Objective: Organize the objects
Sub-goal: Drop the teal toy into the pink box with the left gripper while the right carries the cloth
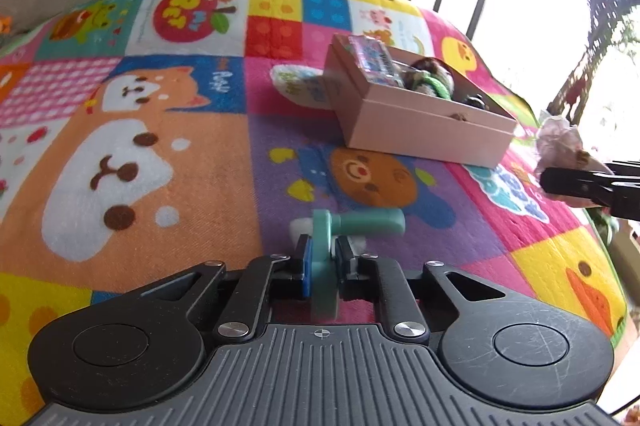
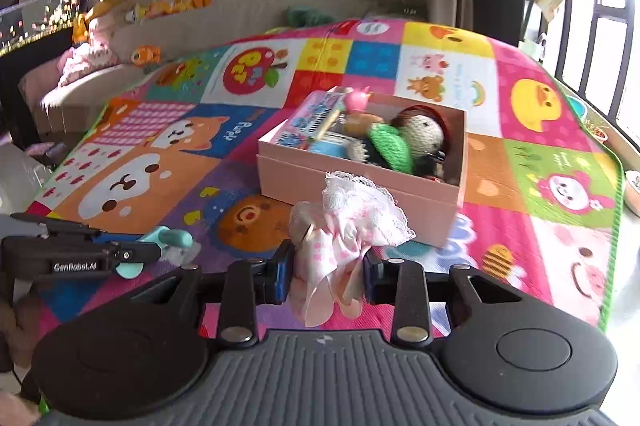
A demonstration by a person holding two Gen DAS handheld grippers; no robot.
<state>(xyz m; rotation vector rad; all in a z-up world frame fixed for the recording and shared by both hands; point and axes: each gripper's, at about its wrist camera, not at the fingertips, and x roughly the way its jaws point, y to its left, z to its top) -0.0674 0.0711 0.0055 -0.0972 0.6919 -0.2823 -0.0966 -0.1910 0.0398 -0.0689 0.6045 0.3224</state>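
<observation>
Both grippers are loaded over the play mat (image 2: pixel 160 162). The right gripper (image 2: pixel 326 276) is clamped on a bunch of pink lacy cloth (image 2: pixel 348 222), which sticks up and hangs down between the jaws. The left gripper (image 1: pixel 323 260) is closed on the flat disc end of a teal tool (image 1: pixel 352 226), whose handle juts out to the right, lying across the line of the fingers rather than along it.

The pink box (image 2: pixel 360 182) sits on the mat, open, with a knitted doll (image 2: pixel 404 142) and a printed packet (image 2: pixel 316 118) already in it. From the right gripper it lies straight ahead and close, its near wall just beyond the cloth. From the left gripper it lies ahead and off to the right, further away.

So I'd judge the right hand the nearer one: a short carry forward and over the near wall puts the cloth above the open box. The teal tool has a longer diagonal trip, and its sideways handle may need turning to fit the space left
</observation>
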